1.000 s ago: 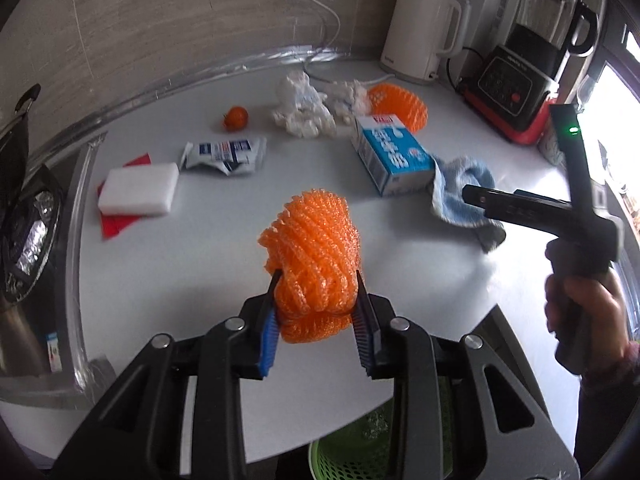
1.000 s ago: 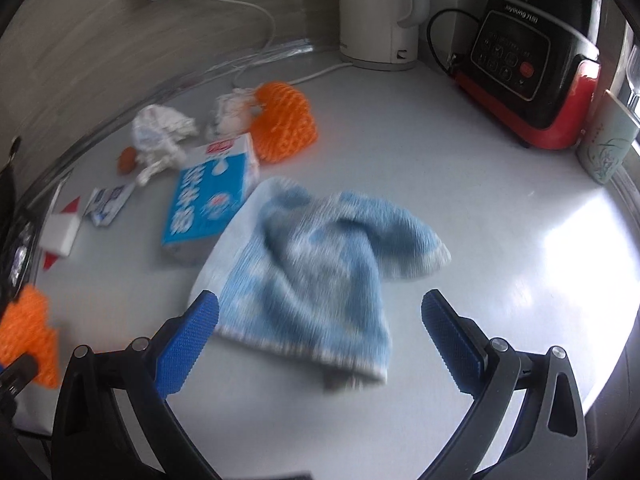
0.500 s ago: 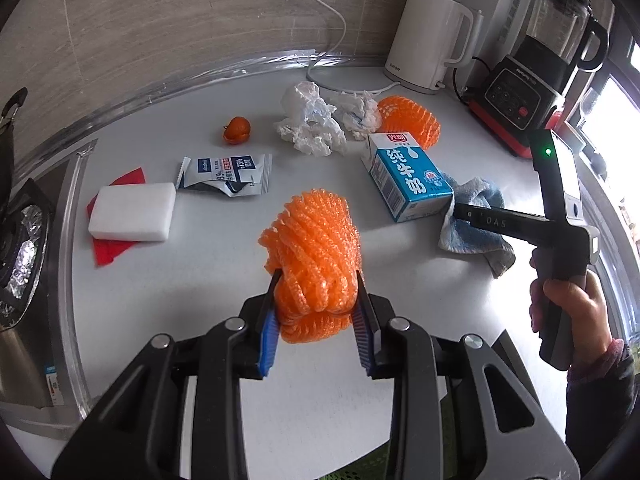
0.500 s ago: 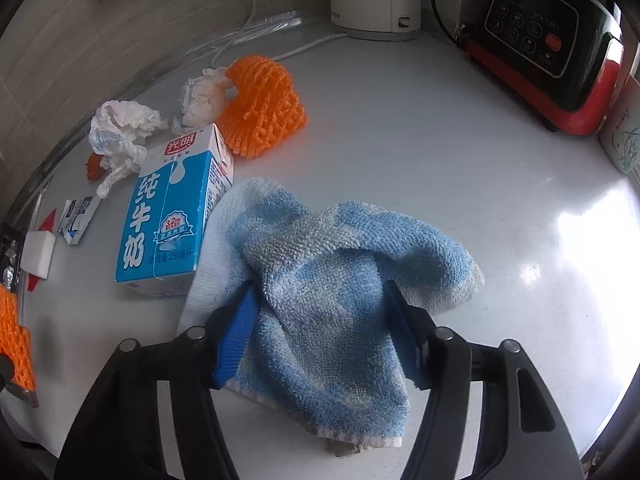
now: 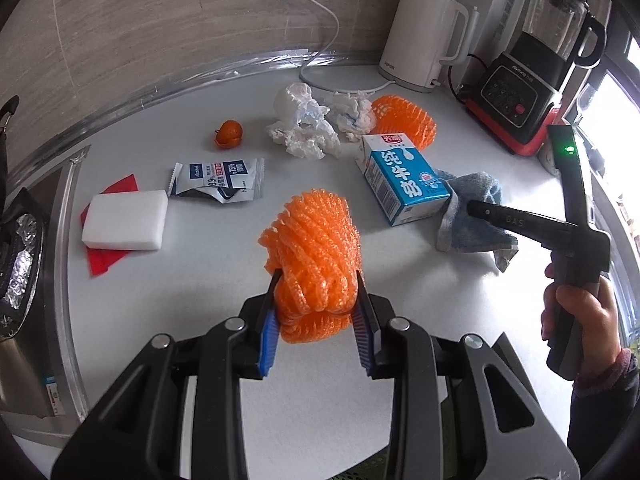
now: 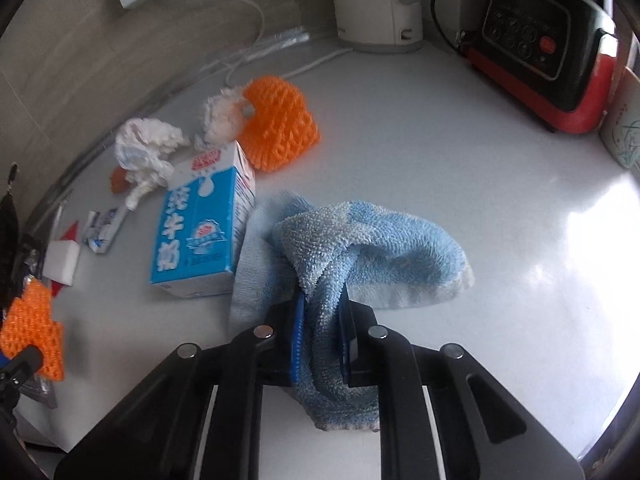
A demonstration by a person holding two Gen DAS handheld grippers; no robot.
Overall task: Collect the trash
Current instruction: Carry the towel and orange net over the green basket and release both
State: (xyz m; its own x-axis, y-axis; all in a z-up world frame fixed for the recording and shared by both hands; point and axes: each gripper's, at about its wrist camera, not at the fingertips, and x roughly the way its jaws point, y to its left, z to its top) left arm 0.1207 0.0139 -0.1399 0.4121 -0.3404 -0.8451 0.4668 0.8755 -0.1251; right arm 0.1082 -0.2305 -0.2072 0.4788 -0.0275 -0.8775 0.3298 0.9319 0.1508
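The left tool (image 5: 316,316) is clenched on an orange foam net (image 5: 314,256) above the desk (image 5: 208,280). The right tool (image 6: 322,332) has just closed, pinching the blue towel (image 6: 372,248). Only the right view shows that pinch; the left view alone shows the person's hand (image 5: 580,320) at 3 o'clock.

I am working in a home kitchen: a white countertop (image 5: 208,280) against a stone-look wall holds an electric kettle (image 5: 424,36), a blender (image 5: 536,60), a milk carton (image 5: 404,178) and a sponge (image 5: 126,220).
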